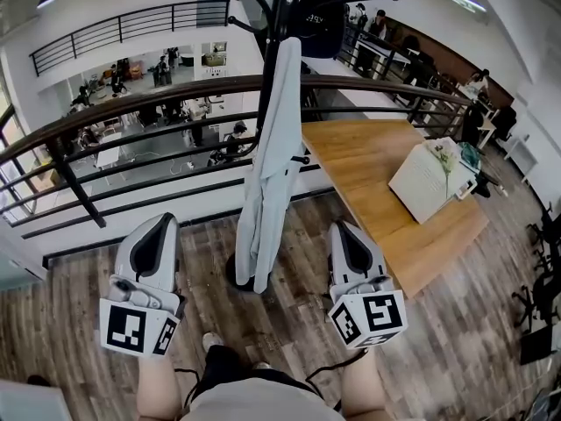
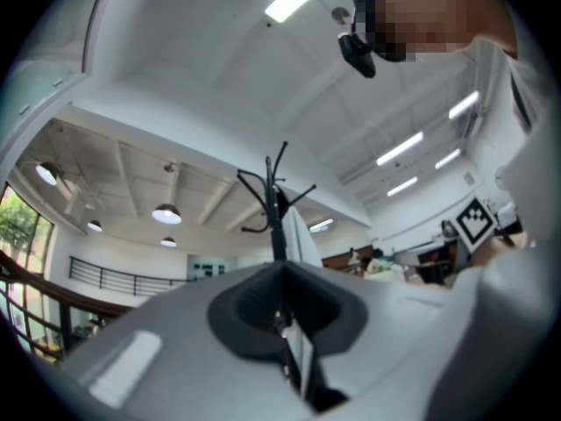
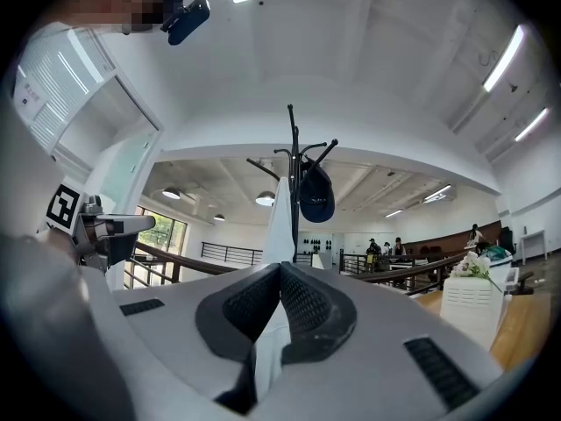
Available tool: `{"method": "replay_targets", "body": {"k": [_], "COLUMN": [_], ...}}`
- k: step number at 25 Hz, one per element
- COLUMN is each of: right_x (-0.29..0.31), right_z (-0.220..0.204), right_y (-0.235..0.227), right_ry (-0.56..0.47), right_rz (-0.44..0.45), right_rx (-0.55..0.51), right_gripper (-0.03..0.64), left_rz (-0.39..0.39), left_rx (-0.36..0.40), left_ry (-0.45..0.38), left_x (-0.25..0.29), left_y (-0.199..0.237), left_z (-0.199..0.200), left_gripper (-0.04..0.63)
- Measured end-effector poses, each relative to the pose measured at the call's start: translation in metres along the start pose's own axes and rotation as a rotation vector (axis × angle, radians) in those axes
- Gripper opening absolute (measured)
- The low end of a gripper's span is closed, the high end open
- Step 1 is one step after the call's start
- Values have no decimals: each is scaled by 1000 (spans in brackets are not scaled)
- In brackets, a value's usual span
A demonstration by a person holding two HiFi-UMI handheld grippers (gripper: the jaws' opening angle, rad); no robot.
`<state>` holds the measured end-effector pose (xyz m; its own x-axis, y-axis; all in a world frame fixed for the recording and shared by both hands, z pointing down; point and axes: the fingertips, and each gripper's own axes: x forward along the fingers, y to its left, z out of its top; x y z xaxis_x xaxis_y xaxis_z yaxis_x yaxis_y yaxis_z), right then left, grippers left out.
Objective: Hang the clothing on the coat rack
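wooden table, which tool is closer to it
Right. The right tool sits just beside the wooden table, at its near edge; the left tool is on the other side of the hanging pale garment, clearly farther away.

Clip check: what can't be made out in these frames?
- Head view: the coat rack's top is cut off by the upper edge, so which hook holds the garment is unclear.
- Head view: its base is mostly covered by the garment's hem.
- Right gripper view: cap print is too small to read.
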<state>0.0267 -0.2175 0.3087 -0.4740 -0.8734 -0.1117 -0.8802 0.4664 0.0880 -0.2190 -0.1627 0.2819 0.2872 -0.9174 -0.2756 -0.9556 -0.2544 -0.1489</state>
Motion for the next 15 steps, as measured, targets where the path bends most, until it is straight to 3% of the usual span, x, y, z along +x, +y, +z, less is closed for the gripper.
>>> {"method": "replay_targets", "body": {"k": [15], "right_x": [-16], "right_z": [2], "right_y": [-10], "right_ry": [-16], "right_rz": [-7], "right_rx": [-7], "right_gripper": [2], "left_rz": [-2], "left_rx": [-2], "left_ry": [6], "left_x": [-5], "left_y": [-21], "left_z": [-3], "left_gripper": [6]}}
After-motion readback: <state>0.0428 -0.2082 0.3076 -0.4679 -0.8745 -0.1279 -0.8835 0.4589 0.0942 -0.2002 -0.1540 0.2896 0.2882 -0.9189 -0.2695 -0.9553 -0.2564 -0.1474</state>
